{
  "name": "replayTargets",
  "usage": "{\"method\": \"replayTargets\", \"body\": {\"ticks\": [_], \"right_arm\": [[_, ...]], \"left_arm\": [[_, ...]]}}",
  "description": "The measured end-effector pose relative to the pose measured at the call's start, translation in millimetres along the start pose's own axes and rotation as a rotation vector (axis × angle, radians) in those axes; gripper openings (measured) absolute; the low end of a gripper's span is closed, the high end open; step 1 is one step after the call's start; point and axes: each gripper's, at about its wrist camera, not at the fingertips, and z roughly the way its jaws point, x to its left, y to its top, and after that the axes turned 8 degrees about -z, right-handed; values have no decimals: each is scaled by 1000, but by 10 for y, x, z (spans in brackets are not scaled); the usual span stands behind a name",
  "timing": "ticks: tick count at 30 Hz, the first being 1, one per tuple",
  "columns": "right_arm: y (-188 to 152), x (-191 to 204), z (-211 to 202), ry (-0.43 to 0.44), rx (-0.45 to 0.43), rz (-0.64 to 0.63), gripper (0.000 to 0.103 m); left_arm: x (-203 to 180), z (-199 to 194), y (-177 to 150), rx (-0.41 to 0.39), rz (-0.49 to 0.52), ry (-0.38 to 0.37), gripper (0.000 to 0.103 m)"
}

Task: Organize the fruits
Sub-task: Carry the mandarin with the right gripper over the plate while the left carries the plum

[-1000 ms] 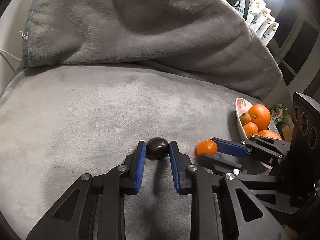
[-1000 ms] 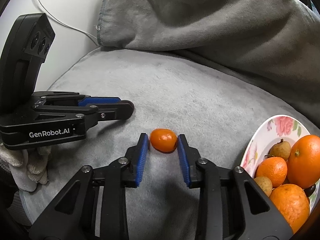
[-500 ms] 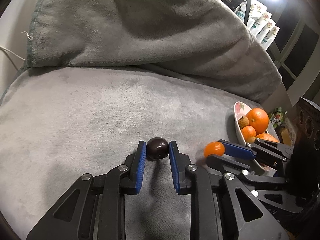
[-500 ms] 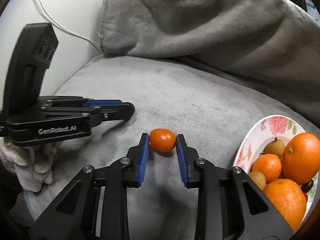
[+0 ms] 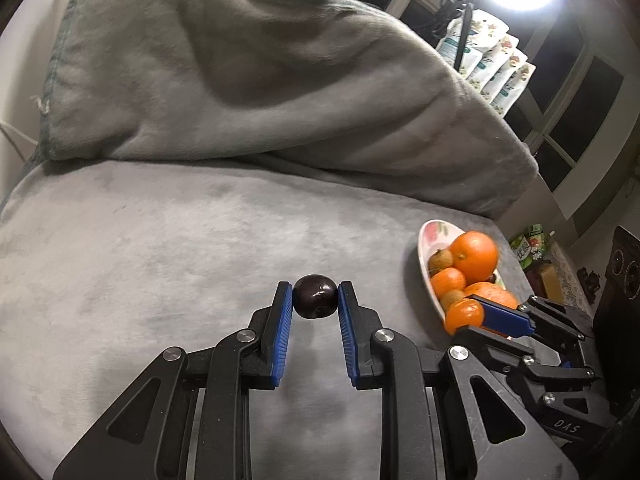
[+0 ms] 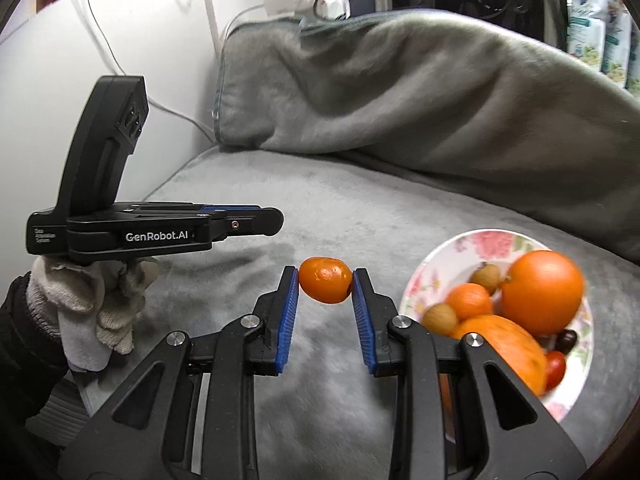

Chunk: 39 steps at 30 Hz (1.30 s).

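Observation:
My left gripper (image 5: 315, 297) is shut on a dark purple round fruit (image 5: 315, 297), held just above the grey blanket. My right gripper (image 6: 326, 285) is shut on a small orange fruit (image 6: 326, 285), lifted off the blanket near the floral plate (image 6: 496, 240). In the left wrist view that small orange fruit (image 5: 464, 314) hangs at the near edge of the plate (image 5: 426, 240). The plate holds a large orange (image 6: 542, 292), smaller oranges, brown longans and a dark fruit. The left gripper (image 6: 276, 216) shows side-on in the right wrist view, held by a gloved hand (image 6: 96, 300).
A grey blanket-covered cushion (image 5: 160, 264) spreads under both grippers, with a rumpled grey backrest (image 5: 260, 80) behind it. A white wall with cables (image 6: 120, 40) is at left. Packaged goods (image 5: 496, 60) and dark windows stand beyond the right end.
Both grippers have risen with their fruits. The right gripper carried the small orange fruit to the right, up to the plate's edge.

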Motion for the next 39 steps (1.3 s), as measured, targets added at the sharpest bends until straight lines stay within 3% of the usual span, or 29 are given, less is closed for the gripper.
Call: {"method": "replayTargets", "body": {"ticks": [21, 39], "right_arm": [[-437, -757, -859, -136, -80, 138, 29], [-667, -1146, -882, -154, -69, 208, 29]], "left_arm": [[-908, 243, 37, 15, 111, -89, 21], [-1363, 491, 0, 47, 192, -88, 21]]}}
